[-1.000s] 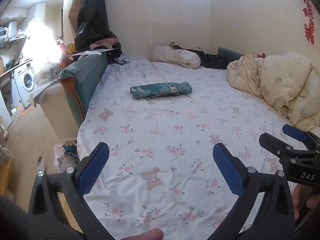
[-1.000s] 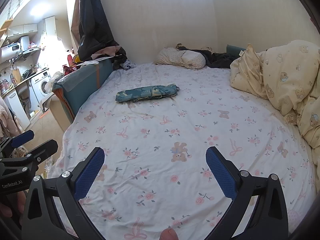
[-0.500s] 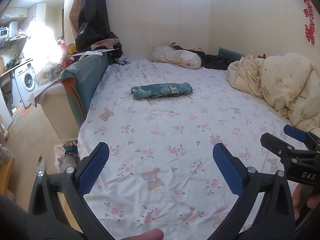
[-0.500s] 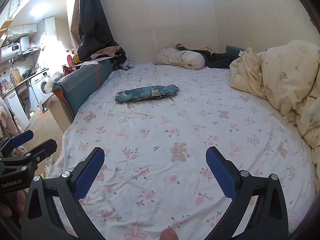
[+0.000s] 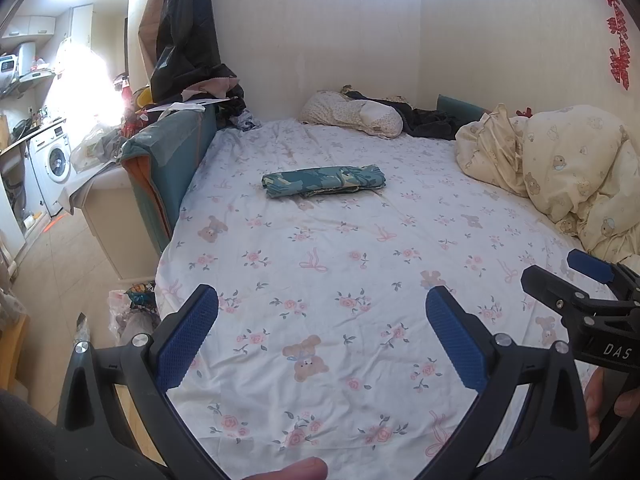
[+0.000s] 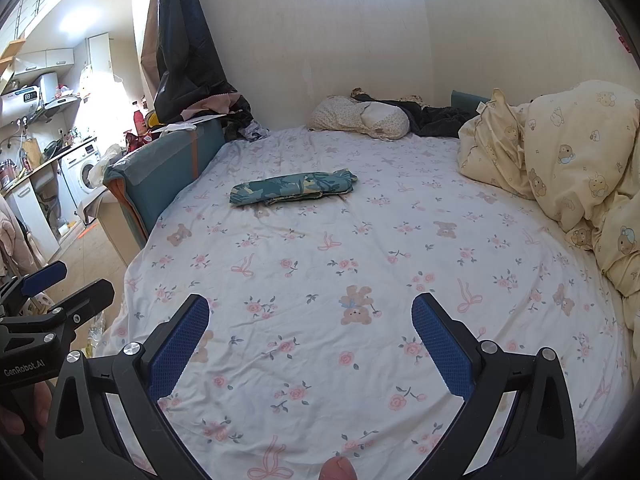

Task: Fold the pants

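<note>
The teal patterned pants [image 5: 323, 181] are lying as a flat, compact bundle on the floral bedsheet [image 5: 340, 280], toward twelve o'clock from both cameras and well apart from either tool, with the pillow [image 5: 352, 114] farther off at twelve and the cream duvet [image 5: 560, 176] heaped at about two o'clock. The left gripper [image 5: 322, 316] is hovering above the near part of the sheet with its blue pads spread wide and nothing between them; the right gripper [image 6: 310, 316] is doing the same, wide open and empty, and each is showing at the edge of the other's view. Judging from the tidy shape, the folding itself is looking finished, or nearly so, and the step in hand is looking like a hold clear of the cloth. If anything is left, the next move is calling for a reach forward to twelve o'clock to square the bundle's looser right end.
</note>
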Demonstrator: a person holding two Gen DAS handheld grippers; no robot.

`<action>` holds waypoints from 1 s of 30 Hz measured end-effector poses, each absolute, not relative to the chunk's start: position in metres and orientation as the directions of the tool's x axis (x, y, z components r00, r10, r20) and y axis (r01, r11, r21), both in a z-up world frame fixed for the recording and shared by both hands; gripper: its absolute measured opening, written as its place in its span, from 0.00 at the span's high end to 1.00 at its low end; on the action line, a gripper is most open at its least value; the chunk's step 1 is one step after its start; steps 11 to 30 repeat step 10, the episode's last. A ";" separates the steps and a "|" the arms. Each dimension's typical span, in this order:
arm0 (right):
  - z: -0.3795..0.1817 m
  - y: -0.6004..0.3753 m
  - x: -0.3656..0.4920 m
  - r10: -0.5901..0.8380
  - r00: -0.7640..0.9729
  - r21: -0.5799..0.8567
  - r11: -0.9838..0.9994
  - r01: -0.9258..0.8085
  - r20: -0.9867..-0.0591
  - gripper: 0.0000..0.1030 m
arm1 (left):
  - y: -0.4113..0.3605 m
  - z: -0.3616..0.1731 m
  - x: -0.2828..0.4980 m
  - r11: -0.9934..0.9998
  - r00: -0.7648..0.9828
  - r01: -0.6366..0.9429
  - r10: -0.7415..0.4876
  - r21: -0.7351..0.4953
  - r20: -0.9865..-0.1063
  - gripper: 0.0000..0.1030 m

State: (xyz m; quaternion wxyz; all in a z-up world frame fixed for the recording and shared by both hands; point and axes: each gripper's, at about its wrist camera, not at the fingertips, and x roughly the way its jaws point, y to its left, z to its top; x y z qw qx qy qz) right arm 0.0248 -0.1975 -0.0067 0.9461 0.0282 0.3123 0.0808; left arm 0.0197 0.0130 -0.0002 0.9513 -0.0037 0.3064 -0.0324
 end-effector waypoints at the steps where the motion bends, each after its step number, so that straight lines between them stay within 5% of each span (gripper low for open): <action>1: -0.007 -0.198 0.025 0.175 0.791 0.107 0.985 -0.138 -0.587 0.00 | 0.013 0.000 0.020 0.998 0.809 0.060 -0.065 -0.028 -0.584 0.01; 30: -0.005 -0.197 0.023 0.176 0.790 0.113 0.984 -0.135 -0.587 0.00 | 0.013 0.002 0.017 0.998 0.819 0.057 -0.062 -0.027 -0.570 0.01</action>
